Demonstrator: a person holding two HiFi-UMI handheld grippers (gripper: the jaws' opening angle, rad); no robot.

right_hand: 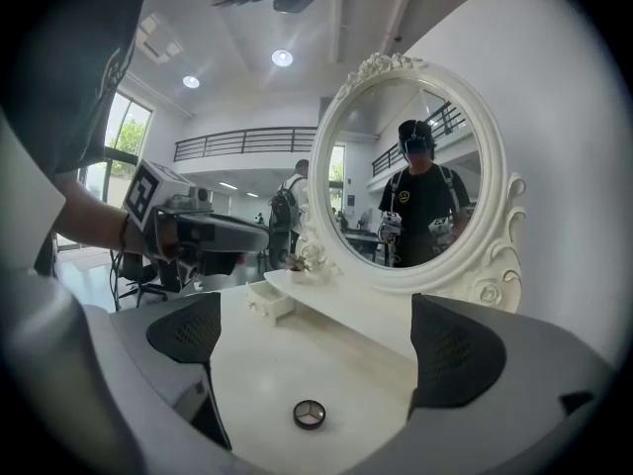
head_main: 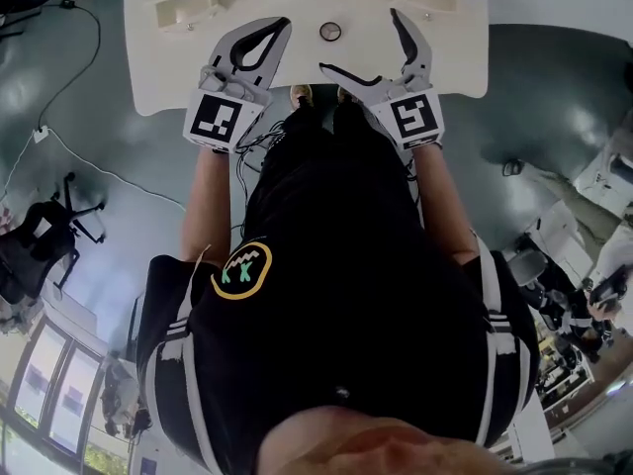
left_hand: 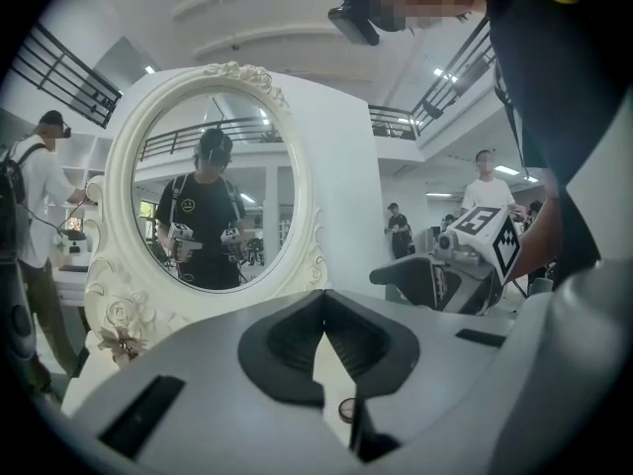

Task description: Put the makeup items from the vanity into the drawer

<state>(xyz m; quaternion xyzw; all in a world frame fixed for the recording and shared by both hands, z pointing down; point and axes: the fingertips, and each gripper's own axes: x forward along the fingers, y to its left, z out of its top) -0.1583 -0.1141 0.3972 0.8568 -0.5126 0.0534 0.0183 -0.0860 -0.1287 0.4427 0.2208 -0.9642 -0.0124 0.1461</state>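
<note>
A small round makeup compact (head_main: 330, 32) lies on the white vanity top (head_main: 178, 67), between my two grippers. My left gripper (head_main: 282, 23) hovers just left of it, shut with nothing in it; its pads meet at the tips in the left gripper view (left_hand: 323, 295), and the compact (left_hand: 347, 410) shows through the gap below. My right gripper (head_main: 359, 40) is open wide, its jaws standing to either side of the compact. The compact (right_hand: 310, 415) lies low between the right gripper's (right_hand: 316, 339) pads. A little white drawer (right_hand: 269, 300) stands pulled out at the shelf's left end (head_main: 188, 10).
An oval mirror in an ornate white frame (right_hand: 415, 181) rises at the back of the vanity and reflects the person. A raised shelf (right_hand: 336, 310) runs below it. Chairs and cables lie on the floor to the left (head_main: 49, 236). Other people stand in the hall (left_hand: 485, 181).
</note>
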